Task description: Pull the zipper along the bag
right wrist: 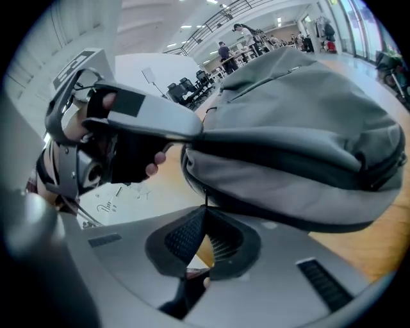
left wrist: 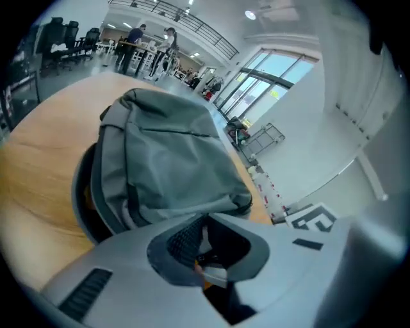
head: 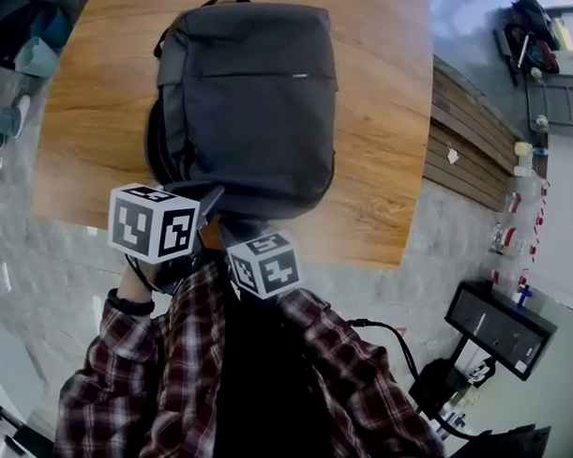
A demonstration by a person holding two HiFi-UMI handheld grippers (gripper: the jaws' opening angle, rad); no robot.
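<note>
Bag point(head: 244, 100) lies flat near the desk's point(head: 382, 180) front edge. Left gripper point(left wrist: 204, 221) jaws are pinched on the bag's near rim. Right gripper point(right wrist: 205, 211) jaws are closed on the thin zipper pull point(right wrist: 205, 197) (barely visible). Step: grip made. Next: a steady draw along the track, with the left bracing.

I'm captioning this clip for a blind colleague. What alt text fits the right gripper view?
The right hand-held gripper is shut on a thin dark zipper pull at the near edge of a gray backpack lying on a wooden table. At left, a gloved hand holds the left hand-held gripper against that edge.
</note>
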